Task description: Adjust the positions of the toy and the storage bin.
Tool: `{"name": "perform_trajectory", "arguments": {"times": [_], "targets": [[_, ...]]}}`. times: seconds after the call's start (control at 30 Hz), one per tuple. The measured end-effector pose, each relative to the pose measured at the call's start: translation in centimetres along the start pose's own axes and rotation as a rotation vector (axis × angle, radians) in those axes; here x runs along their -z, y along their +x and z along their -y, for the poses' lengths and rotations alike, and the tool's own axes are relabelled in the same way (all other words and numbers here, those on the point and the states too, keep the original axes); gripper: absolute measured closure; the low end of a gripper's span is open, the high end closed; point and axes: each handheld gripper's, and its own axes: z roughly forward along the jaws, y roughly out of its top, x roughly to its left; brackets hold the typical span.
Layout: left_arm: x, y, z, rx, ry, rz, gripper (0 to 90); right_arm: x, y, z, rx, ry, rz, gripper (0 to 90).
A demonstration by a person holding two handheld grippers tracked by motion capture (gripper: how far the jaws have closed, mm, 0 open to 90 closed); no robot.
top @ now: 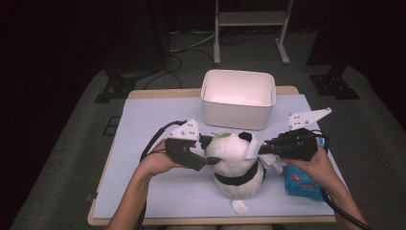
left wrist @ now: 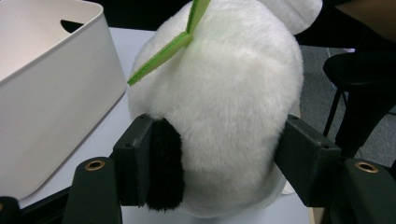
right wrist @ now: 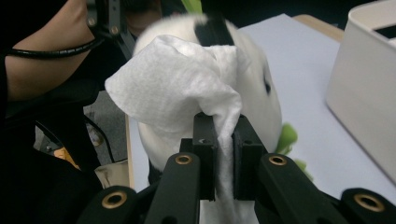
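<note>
Sitting upright near the tabletop's (top: pixel 158 191) front edge, the plush panda (top: pixel 237 167) is clamped at its head by your left gripper (top: pixel 210 151); your right gripper (top: pixel 264 147) pinches a white wipe (right wrist: pixel 177 79) against it. Farther back stands a white bin (top: pixel 238 98).

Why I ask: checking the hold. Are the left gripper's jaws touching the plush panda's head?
Touching. In the left gripper view, the left gripper has both black jaws pressed into the plush panda's head, one on its black ear, the other denting the white fur.
</note>
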Motion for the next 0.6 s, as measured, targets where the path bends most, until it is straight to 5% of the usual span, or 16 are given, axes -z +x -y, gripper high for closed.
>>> {"name": "perform_trajectory", "arguments": {"times": [0.2, 0.47, 0.6], "targets": [[-0.6, 0.0, -0.1, -0.002, 0.007, 0.007, 33.4, 0.0, 0.4, -1.3, 0.033, 0.014, 0.013, 81.8], [-1.0, 0.3, 0.2, 0.041, 0.004, 0.014, 20.1, -0.3, -0.2, 1.0, -0.018, -0.002, -0.004, 82.6], [-1.3, 0.1, 0.2, 0.031, -0.002, 0.028, 22.9, 0.2, -0.1, 2.0, -0.033, -0.025, -0.005, 82.6]]}}
